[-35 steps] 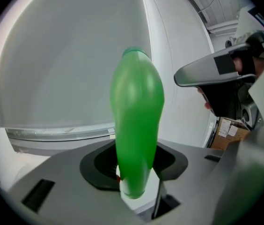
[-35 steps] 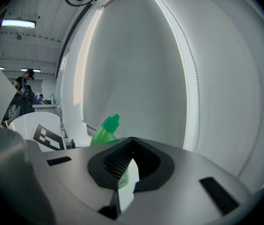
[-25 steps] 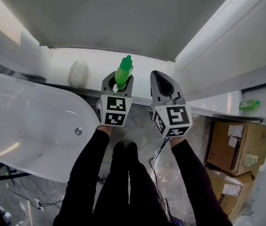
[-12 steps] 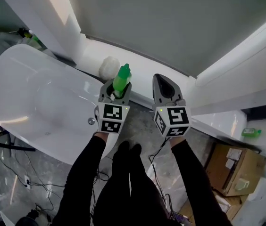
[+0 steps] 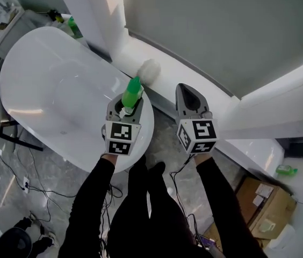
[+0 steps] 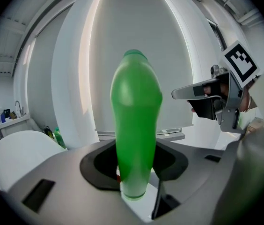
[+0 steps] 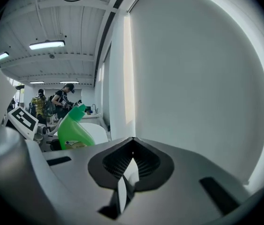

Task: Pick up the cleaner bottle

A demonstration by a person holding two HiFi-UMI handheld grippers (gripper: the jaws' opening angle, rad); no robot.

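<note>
The white bathtub [image 5: 44, 85] fills the left side, the gray wall [image 5: 210, 26] and its white ledge [image 5: 132, 50] stand ahead of the right gripper [image 5: 186, 88], with open gray floor [image 5: 164, 138] below.

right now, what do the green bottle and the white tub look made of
Green bottle: probably plastic, smooth and slightly glossy; even colour, soft sheen down its side.
Tub: glossy white, acrylic or enamel, can't tell which; bright light streaks reflect off its basin.
</note>
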